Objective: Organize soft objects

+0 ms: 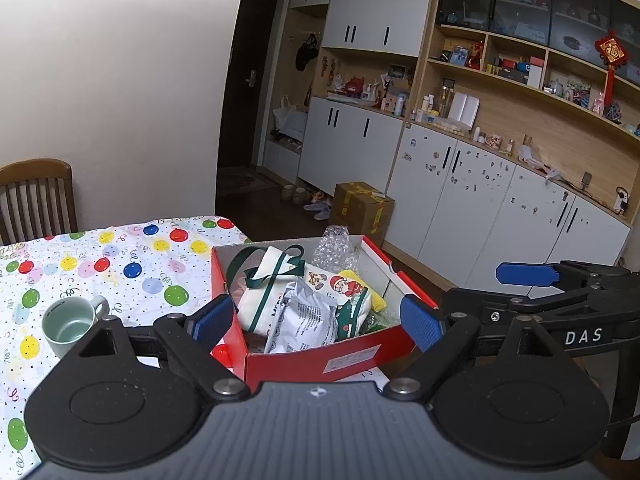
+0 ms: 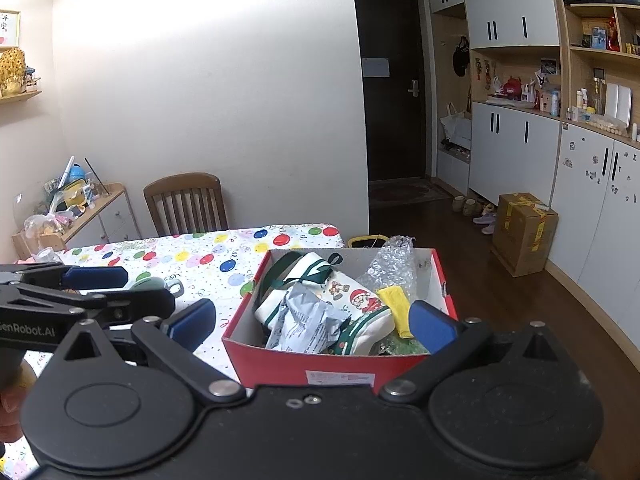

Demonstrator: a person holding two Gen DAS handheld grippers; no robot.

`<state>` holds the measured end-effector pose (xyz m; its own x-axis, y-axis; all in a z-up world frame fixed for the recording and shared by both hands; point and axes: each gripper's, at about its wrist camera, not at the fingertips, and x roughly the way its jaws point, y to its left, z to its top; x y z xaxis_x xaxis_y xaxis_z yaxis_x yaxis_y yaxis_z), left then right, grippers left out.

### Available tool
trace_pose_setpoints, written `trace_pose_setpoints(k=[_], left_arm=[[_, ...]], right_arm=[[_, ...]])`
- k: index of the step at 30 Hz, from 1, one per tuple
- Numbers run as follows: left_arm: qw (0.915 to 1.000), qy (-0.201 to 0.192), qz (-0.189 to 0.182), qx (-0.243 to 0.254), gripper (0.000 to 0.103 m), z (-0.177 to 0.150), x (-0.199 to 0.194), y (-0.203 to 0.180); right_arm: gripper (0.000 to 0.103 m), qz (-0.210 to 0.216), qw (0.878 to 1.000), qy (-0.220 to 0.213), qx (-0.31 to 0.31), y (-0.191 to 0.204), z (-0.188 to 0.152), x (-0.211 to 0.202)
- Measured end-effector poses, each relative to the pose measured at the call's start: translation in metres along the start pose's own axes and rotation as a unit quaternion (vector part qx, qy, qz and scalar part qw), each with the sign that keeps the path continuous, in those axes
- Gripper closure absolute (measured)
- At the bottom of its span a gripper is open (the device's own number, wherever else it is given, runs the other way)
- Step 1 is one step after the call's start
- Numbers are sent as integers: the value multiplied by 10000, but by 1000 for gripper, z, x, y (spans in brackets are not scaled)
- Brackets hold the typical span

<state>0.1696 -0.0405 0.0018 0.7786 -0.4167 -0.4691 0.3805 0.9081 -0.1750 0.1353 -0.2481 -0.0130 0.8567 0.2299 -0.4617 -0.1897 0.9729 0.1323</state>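
Red cardboard, the box (image 1: 352, 354) sits at the counter (image 1: 120, 264) edge, already heaped with soft things: a white tote (image 1: 264, 292) with green straps, a crumpled silver pouch (image 1: 306, 320), a Santa sock (image 1: 350, 292), a yellow cloth (image 1: 374, 292) and bubble wrap (image 1: 336, 248) poking up at the back. The left hand-held gripper (image 1: 316, 322) is released, jaws wide, straddling the box's near corner with nothing between the pads; the right hand-held gripper (image 2: 312, 324) looks just as spread and empty. The step seems to be reaching in for one item. Best to settle on the topmost piece, likely the pouch, come down over its ridge, and pinch a fold rather than the whole bundle. Keep clear of the box walls and the mug (image 1: 70, 324) nearby.
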Motion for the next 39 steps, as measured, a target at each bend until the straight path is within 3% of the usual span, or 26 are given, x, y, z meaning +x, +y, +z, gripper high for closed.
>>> trace_pose_setpoints(k=[39], left_arm=[[10000,-76,16,-39,12,-1,-13,12]], right_arm=[[0,7,10000,-28,24,17,1,2]])
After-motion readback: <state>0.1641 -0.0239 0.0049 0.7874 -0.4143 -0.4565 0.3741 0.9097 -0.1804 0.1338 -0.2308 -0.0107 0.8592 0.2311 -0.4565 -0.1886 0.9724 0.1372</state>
